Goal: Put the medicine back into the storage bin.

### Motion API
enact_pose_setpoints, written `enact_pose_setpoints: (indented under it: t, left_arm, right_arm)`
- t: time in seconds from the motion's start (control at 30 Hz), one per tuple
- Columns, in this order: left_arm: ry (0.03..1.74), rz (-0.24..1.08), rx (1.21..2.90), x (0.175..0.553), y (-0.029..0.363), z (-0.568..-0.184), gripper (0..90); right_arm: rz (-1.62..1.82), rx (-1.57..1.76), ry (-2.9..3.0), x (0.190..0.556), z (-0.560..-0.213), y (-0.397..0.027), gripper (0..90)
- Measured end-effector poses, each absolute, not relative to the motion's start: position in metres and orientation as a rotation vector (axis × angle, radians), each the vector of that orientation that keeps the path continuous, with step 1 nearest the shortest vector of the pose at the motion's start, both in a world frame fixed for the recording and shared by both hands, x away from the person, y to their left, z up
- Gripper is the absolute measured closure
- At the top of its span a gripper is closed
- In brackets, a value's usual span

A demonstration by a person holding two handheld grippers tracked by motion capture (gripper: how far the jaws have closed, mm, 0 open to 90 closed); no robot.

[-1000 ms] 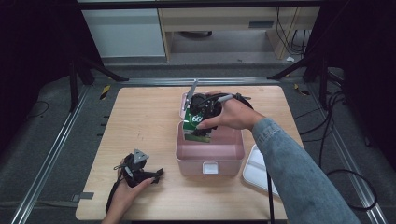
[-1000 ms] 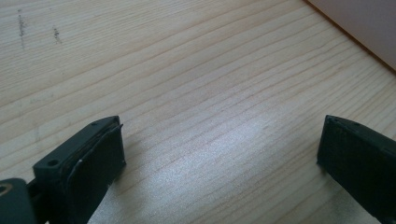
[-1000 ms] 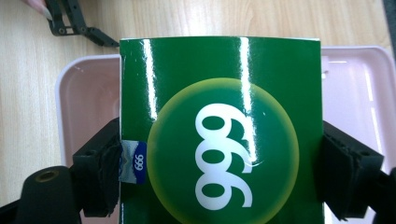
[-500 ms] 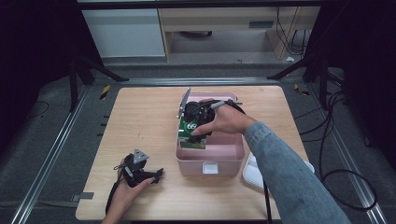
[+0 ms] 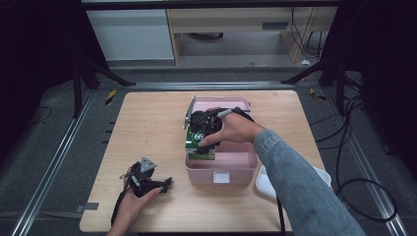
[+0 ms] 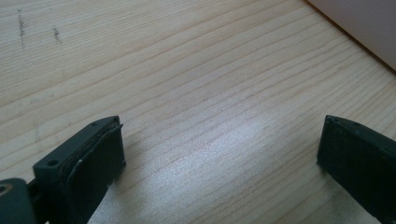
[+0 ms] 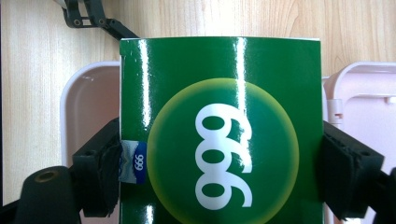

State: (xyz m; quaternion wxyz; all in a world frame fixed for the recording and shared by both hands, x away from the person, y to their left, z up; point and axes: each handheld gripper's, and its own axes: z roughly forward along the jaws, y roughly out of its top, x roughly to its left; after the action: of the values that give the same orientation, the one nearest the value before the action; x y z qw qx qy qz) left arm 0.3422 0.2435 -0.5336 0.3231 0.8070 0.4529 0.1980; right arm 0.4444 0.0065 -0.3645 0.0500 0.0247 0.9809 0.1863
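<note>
A glossy green carton printed with white "999" in a yellow-green circle sits between the jaws of my right gripper, which is shut on its two sides. In the high view the carton hangs over the left half of a pink plastic bin, low between its walls, with my right gripper pointing down. My left gripper lies on the wooden table near the front left. Its jaws stand wide open over bare wood in the left gripper view.
The bin's hinged pink lid lies open behind it. A white tray sits at the table's right front edge, partly under the denim sleeve. A corner of the pink bin is near my left gripper.
My right gripper has carried the green carton down and toward the front, lower into the pink bin. The left gripper has stayed where it was.
</note>
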Motion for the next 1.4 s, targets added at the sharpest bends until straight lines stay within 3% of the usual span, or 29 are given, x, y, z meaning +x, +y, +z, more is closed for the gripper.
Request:
enact_pose_setpoints:
  t: [1.4]
  left_arm:
    - [1.189, 0.521, 2.118, 0.342, 0.244, -0.534, 0.0]
  right_arm:
    - [0.518, 0.066, 3.042, 0.446, -0.422, 0.011, 16.5]
